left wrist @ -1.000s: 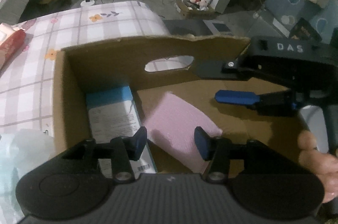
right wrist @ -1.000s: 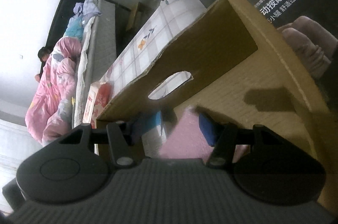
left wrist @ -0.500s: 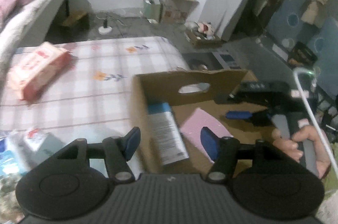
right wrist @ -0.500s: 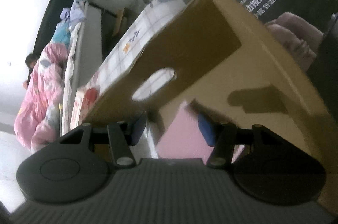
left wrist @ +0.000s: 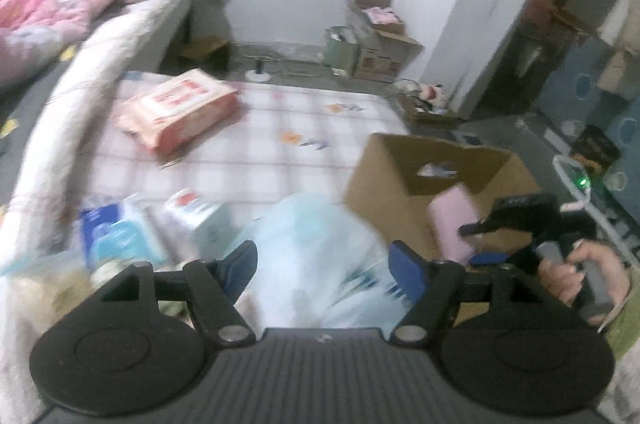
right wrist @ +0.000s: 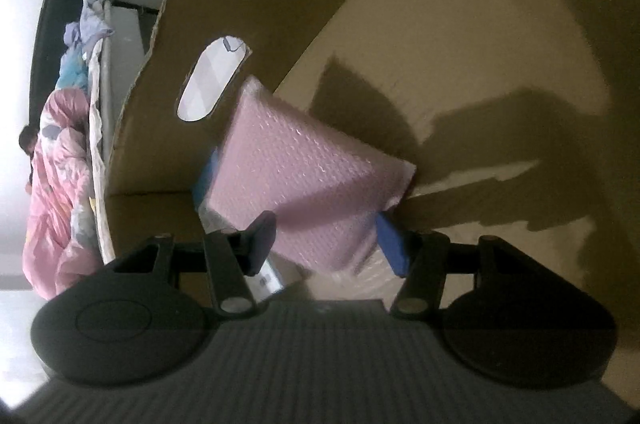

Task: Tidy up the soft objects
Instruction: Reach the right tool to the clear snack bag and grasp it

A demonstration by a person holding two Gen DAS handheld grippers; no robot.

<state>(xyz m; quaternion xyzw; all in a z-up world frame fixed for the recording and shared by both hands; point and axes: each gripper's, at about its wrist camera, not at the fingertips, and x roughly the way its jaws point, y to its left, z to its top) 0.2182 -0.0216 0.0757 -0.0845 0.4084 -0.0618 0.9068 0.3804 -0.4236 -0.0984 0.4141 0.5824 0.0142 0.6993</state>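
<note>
- A bedroom: a low bench [left wrist: 256, 159] under a checked cloth with small flowers stands beside a bed [left wrist: 132, 23], with a white wall behind.
- Nearest in the left wrist view, the left tongs [left wrist: 322, 266] have just been opening; their blue pads stand apart with nothing pressed between them, above a pale blue plastic-wrapped pack [left wrist: 320, 248] lying on the bench.
- To the left of it lie a blue pack [left wrist: 116, 236] and a small white and teal box [left wrist: 200, 220], both blurred.
- To the right, a cardboard box [left wrist: 380, 179] with a hand hole stands open; a pink padded pack [right wrist: 304, 179] sits inside it, tilted against the wall.
- The right tongs [right wrist: 326, 238] reach down into the box and are clamped on the lower edge of the pink pack; a hand [left wrist: 580, 276] holds their grip.
- Under the pink pack lies a blue and white pack [right wrist: 208, 179], mostly hidden.
- Farther back on the bench rests a pink and white tissue pack [left wrist: 180, 111].
- On the bed lies a pink quilt [left wrist: 52, 3]; open cartons [left wrist: 380, 35] stand on the floor by the wall.
</note>
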